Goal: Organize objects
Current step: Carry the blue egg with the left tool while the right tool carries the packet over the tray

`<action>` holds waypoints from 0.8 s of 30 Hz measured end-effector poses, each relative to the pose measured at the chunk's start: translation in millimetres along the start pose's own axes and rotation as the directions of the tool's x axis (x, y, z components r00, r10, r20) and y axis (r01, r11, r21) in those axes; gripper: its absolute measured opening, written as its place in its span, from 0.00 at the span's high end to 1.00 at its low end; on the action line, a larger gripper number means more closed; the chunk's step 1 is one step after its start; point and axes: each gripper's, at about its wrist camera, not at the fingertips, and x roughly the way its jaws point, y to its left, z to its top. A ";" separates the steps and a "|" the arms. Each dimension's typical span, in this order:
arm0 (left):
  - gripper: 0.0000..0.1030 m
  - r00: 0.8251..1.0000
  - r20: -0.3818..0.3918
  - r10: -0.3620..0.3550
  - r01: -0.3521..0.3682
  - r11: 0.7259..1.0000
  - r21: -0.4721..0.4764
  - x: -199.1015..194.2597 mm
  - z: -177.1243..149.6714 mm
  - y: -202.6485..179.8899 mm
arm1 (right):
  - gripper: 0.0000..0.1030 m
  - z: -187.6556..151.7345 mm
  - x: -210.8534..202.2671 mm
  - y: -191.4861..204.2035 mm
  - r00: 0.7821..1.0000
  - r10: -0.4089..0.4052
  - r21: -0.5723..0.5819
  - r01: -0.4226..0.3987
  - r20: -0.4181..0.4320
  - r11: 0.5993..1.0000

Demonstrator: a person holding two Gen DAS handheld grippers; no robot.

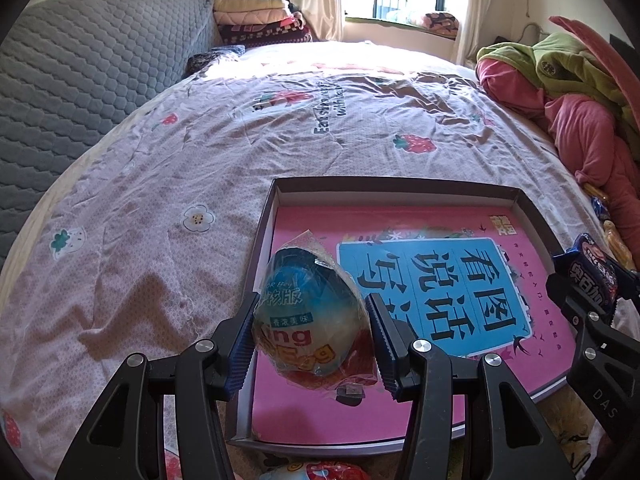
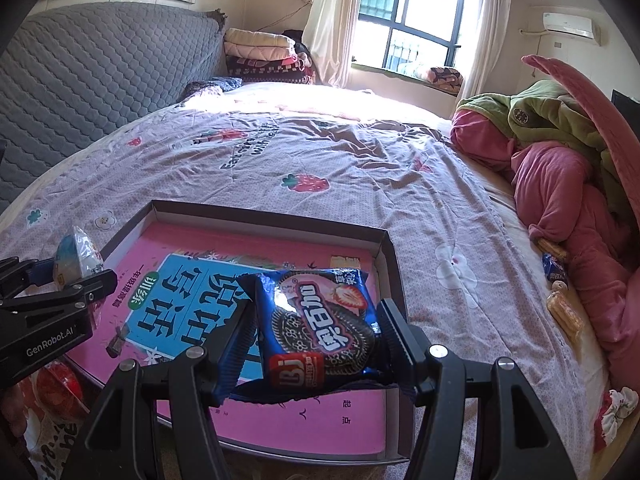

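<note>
Left gripper (image 1: 312, 330): clamped on wrapped egg (image 1: 308, 312), held above left end of box (image 1: 400, 188). Right gripper (image 2: 314, 330): closed on cookie pack (image 2: 320, 320), held over box's right part, above pink book (image 2: 280, 416). Step judged: placing; next called for lowering and releasing both inside the box.

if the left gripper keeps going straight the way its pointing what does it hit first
Most likely the pink book lying in the shallow box. The left gripper, shut on a wrapped egg toy, tilts down over the box's near left part. Depth is hard to judge here.
</note>
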 end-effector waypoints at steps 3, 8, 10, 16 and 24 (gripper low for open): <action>0.48 1.000 -0.018 -0.003 0.003 1.000 -0.004 5.6 -0.9 1.1 | 0.40 -1.9 3.8 -0.1 1.000 -0.009 -0.008 0.009 -0.012 1.000; 0.48 0.999 -0.036 0.005 -0.005 1.000 0.003 12.8 -2.0 2.5 | 0.40 -3.0 10.7 -2.9 0.999 -0.003 -0.007 0.003 -0.032 1.000; 0.48 0.999 -0.048 0.004 -0.004 1.000 -0.009 16.1 -2.4 4.5 | 0.40 -3.6 14.7 -4.0 0.999 -0.003 -0.006 0.002 -0.043 1.000; 0.48 0.997 -0.073 -0.012 0.012 1.000 -0.003 24.3 -4.0 1.7 | 0.40 -7.6 28.9 -5.9 0.995 0.015 0.015 -0.014 -0.094 1.000; 0.48 0.997 -0.081 -0.018 0.019 1.000 0.014 28.5 -4.3 -4.6 | 0.40 -12.6 43.1 -5.1 0.991 0.022 -0.001 -0.022 -0.135 1.000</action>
